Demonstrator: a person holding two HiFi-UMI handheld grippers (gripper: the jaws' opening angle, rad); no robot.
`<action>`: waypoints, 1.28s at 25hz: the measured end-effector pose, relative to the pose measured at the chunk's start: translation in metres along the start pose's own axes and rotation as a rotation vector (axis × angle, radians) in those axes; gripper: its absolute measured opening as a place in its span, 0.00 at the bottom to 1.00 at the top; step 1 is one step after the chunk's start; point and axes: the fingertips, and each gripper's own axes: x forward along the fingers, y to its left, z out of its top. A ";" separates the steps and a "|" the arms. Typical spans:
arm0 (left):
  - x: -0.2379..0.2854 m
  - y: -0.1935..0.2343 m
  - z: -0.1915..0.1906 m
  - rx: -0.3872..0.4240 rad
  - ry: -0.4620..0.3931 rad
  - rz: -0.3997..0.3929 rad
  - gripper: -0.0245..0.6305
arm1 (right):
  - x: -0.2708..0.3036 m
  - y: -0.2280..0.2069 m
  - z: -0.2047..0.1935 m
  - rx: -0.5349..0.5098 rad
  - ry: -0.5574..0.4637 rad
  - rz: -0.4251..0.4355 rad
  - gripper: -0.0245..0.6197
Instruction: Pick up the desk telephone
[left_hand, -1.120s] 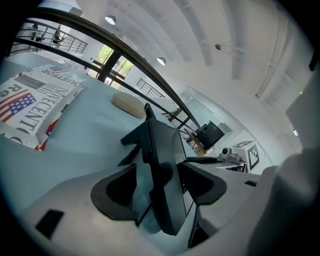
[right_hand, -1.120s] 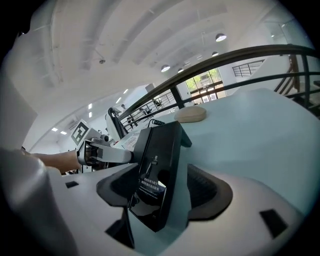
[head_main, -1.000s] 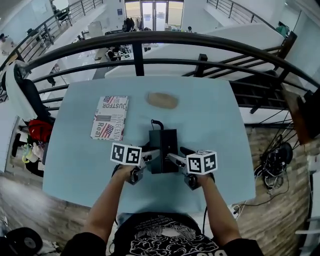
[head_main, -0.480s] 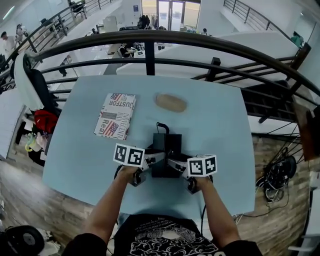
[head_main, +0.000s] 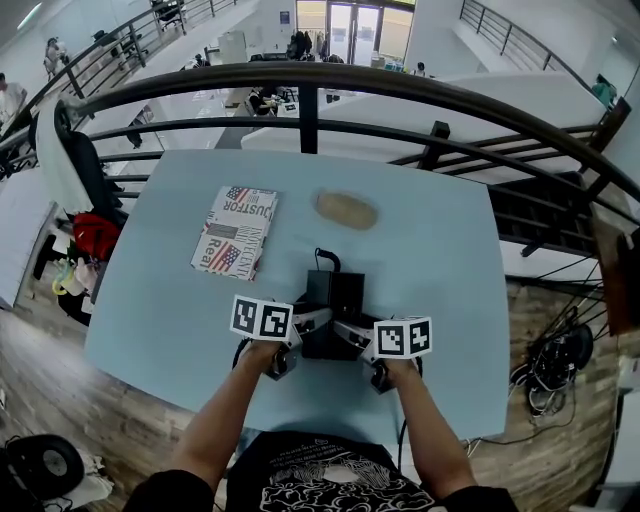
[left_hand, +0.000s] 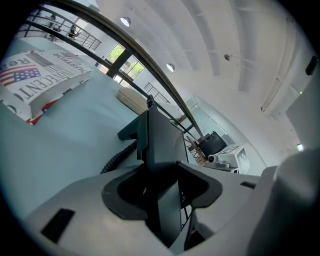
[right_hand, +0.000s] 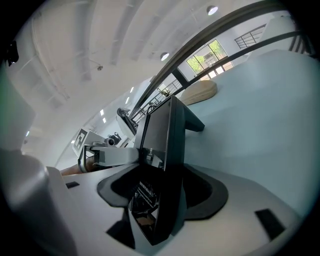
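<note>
A black desk telephone (head_main: 335, 297) stands on the light blue table (head_main: 440, 260), its coiled cord (head_main: 326, 259) at the far end. My left gripper (head_main: 314, 322) is at the phone's near left side and my right gripper (head_main: 347, 331) at its near right side. In the left gripper view the phone's dark edge (left_hand: 161, 142) runs between the jaws of the left gripper (left_hand: 162, 187), which are closing. A narrow gap shows beside the pads. In the right gripper view the phone's slab (right_hand: 164, 131) likewise sits between the right gripper's (right_hand: 161, 194) closing jaws.
A booklet with flag print (head_main: 236, 230) lies at the far left of the table. A tan oval object (head_main: 347, 210) lies beyond the phone. A dark metal railing (head_main: 310, 85) runs along the table's far edge. Cables lie on the floor to the right (head_main: 550, 345).
Both grippers stay at the phone's near sides. The head view has shifted a little, so the table sits slightly further right and lower in the picture.
</note>
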 end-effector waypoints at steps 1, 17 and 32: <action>0.000 0.000 0.000 0.000 -0.008 0.007 0.35 | 0.000 0.000 0.000 0.004 -0.001 -0.001 0.45; -0.031 -0.027 0.033 0.069 -0.158 0.036 0.34 | -0.013 0.034 0.031 -0.057 -0.105 0.007 0.45; -0.108 -0.070 0.093 0.209 -0.307 -0.008 0.34 | -0.023 0.121 0.089 -0.231 -0.245 0.007 0.45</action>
